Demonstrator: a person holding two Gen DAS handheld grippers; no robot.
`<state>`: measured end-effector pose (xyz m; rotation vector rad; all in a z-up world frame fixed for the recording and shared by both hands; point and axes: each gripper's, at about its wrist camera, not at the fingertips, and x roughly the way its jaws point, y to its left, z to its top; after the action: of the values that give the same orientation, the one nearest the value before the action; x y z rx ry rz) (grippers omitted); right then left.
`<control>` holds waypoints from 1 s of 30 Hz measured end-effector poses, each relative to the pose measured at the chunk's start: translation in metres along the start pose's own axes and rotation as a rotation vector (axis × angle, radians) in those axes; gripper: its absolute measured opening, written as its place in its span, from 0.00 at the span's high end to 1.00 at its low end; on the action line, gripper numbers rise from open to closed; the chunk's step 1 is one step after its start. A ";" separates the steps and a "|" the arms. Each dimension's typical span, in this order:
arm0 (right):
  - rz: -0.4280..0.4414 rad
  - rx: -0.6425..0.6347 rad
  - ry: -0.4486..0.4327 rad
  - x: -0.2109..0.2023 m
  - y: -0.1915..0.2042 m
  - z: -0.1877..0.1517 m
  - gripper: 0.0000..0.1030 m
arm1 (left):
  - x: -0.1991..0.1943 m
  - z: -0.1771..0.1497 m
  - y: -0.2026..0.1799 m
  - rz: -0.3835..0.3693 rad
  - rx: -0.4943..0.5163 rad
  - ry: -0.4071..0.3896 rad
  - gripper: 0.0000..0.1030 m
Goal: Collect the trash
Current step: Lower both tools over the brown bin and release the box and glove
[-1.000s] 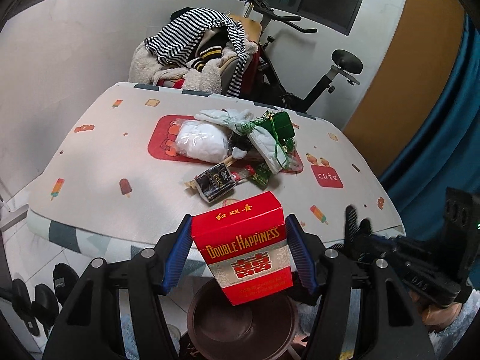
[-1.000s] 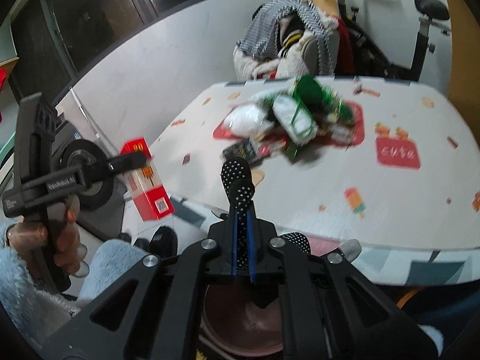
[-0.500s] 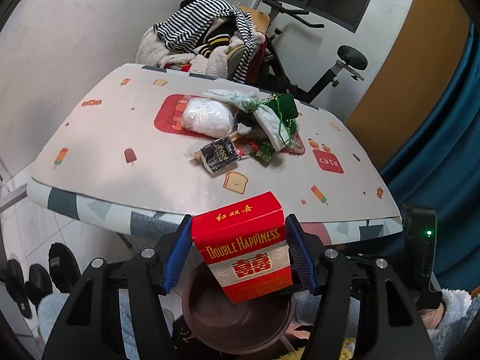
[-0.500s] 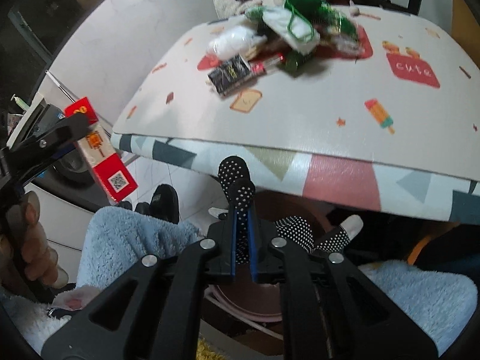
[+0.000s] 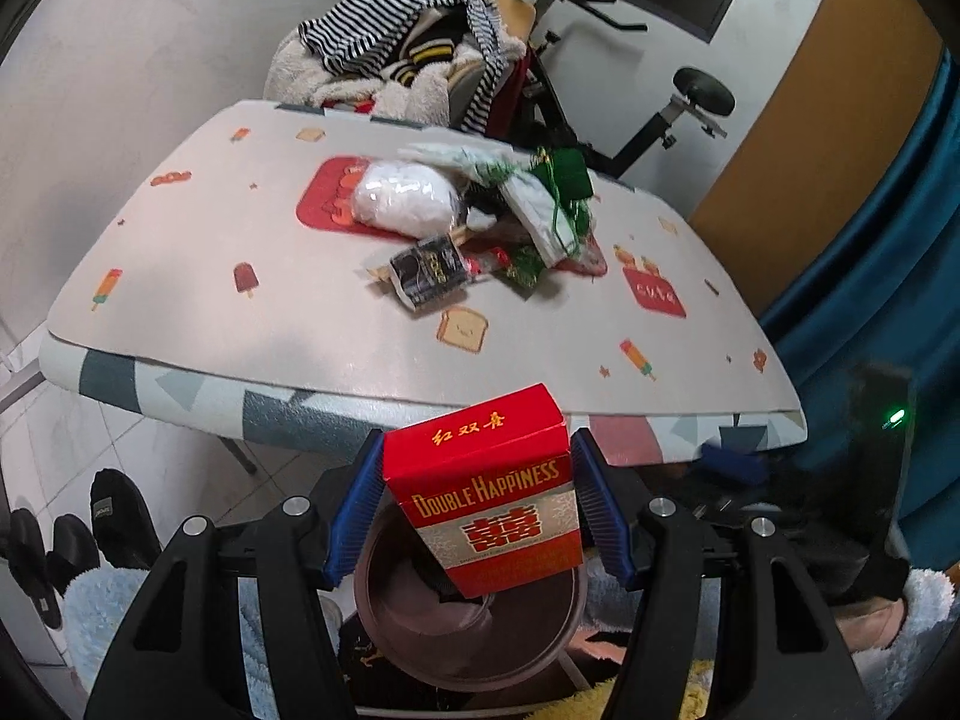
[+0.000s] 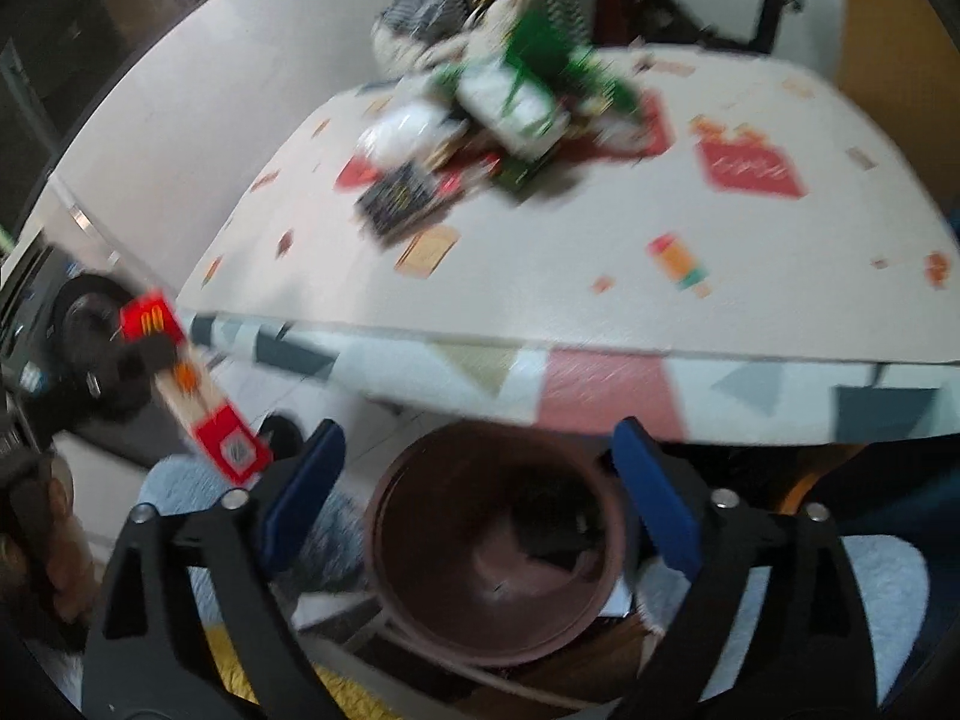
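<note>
My left gripper [image 5: 477, 510] is shut on a red Double Happiness cigarette box [image 5: 486, 486], held upright over a brown round bin [image 5: 468, 642] below the table edge. The right wrist view shows the same box [image 6: 192, 396] at far left. My right gripper [image 6: 480, 474] hangs above the bin [image 6: 498, 540]; its jaws are opening wide with nothing between them. A dark, black-and-white dotted item [image 6: 552, 531] lies inside the bin. A trash pile [image 5: 474, 216] of white bags, green wrappers and a black packet sits on the table [image 5: 300, 324].
A chair heaped with striped and fleece clothes [image 5: 408, 60] stands behind the table, with an exercise bike [image 5: 660, 96] beside it. Black slippers [image 5: 72, 534] lie on the tiled floor at left. A blue curtain [image 5: 888, 252] hangs at right.
My right gripper was shut on a black dotted item and its jaws have sprung wide; that item now lies in the bin. Both grippers sank lower toward the bin. The left grip is unchanged.
</note>
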<state>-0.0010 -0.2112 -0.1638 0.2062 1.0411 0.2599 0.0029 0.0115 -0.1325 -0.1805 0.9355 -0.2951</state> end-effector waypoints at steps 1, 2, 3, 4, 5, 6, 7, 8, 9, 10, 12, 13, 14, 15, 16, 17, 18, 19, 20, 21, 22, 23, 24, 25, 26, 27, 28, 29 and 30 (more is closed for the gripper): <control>-0.022 0.010 -0.026 -0.005 -0.002 0.001 0.08 | 0.003 -0.001 0.000 -0.002 -0.001 0.010 0.42; -0.041 0.022 -0.057 -0.009 -0.004 0.003 0.07 | 0.006 -0.002 0.000 -0.003 -0.001 0.019 0.42; -0.055 0.026 -0.071 -0.012 -0.006 0.004 0.06 | 0.009 -0.003 -0.001 -0.002 0.001 0.029 0.42; -0.070 0.028 -0.084 -0.014 -0.007 0.004 0.06 | 0.011 -0.004 -0.002 -0.002 0.002 0.036 0.42; -0.082 0.029 -0.092 -0.016 -0.009 0.005 0.06 | 0.013 -0.005 -0.003 -0.003 0.003 0.044 0.42; -0.088 0.029 -0.097 -0.017 -0.009 0.004 0.06 | 0.015 -0.005 -0.004 -0.005 0.005 0.052 0.42; -0.091 0.029 -0.099 -0.017 -0.010 0.004 0.06 | 0.017 -0.006 -0.005 -0.007 0.010 0.060 0.42; -0.094 0.027 -0.097 -0.017 -0.011 0.004 0.06 | 0.019 -0.007 -0.007 -0.008 0.016 0.067 0.42; -0.095 0.026 -0.096 -0.017 -0.011 0.004 0.06 | 0.021 -0.008 -0.009 -0.009 0.023 0.074 0.42; -0.096 0.024 -0.093 -0.016 -0.010 0.004 0.06 | 0.022 -0.009 -0.011 -0.011 0.027 0.078 0.42; -0.100 0.021 -0.091 -0.016 -0.010 0.003 0.06 | 0.025 -0.010 -0.014 -0.014 0.040 0.085 0.42; -0.100 0.020 -0.091 -0.016 -0.010 0.003 0.06 | 0.026 -0.011 -0.016 -0.015 0.045 0.090 0.42; -0.100 0.020 -0.093 -0.016 -0.010 0.003 0.06 | 0.026 -0.011 -0.017 -0.021 0.050 0.094 0.42; -0.102 0.021 -0.093 -0.015 -0.009 0.003 0.06 | 0.027 -0.011 -0.018 -0.024 0.053 0.095 0.41; -0.103 0.022 -0.093 -0.015 -0.009 0.003 0.06 | 0.027 -0.011 -0.019 -0.022 0.057 0.095 0.39; -0.104 0.023 -0.092 -0.015 -0.009 0.003 0.06 | 0.027 -0.011 -0.019 -0.022 0.058 0.095 0.34; -0.105 0.026 -0.090 -0.014 -0.009 0.002 0.06 | 0.026 -0.011 -0.019 -0.020 0.056 0.093 0.32; -0.105 0.028 -0.088 -0.014 -0.010 0.003 0.06 | 0.026 -0.011 -0.019 -0.015 0.051 0.091 0.29; -0.105 0.029 -0.087 -0.014 -0.010 0.002 0.06 | 0.026 -0.011 -0.019 -0.011 0.048 0.090 0.25; -0.104 0.029 -0.086 -0.013 -0.010 0.002 0.06 | 0.026 -0.011 -0.017 -0.004 0.040 0.087 0.23; -0.102 0.029 -0.087 -0.013 -0.011 0.002 0.06 | 0.026 -0.010 -0.016 0.002 0.034 0.086 0.19; -0.100 0.029 -0.087 -0.013 -0.010 0.002 0.06 | 0.026 -0.010 -0.014 0.011 0.025 0.083 0.16; -0.097 0.028 -0.086 -0.013 -0.010 0.002 0.06 | 0.026 -0.009 -0.011 0.020 0.016 0.080 0.15; -0.095 0.027 -0.085 -0.012 -0.010 0.002 0.06 | 0.026 -0.009 -0.009 0.027 0.009 0.078 0.13; -0.092 0.025 -0.083 -0.011 -0.009 0.002 0.06 | 0.026 -0.008 -0.006 0.036 0.000 0.075 0.12; -0.088 0.022 -0.083 -0.011 -0.008 0.002 0.06 | 0.026 -0.007 -0.004 0.041 -0.006 0.073 0.12; -0.088 0.020 -0.081 -0.010 -0.008 0.003 0.06 | 0.025 -0.006 -0.002 0.049 -0.016 0.070 0.11; -0.088 0.017 -0.078 -0.009 -0.008 0.003 0.06 | 0.025 -0.005 0.000 0.056 -0.021 0.067 0.10; -0.087 0.015 -0.076 -0.008 -0.007 0.003 0.06 | 0.025 -0.005 0.001 0.066 -0.028 0.065 0.10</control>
<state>-0.0016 -0.2208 -0.1578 0.1823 0.9746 0.1642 0.0133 0.0045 -0.1546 -0.1658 1.0080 -0.2280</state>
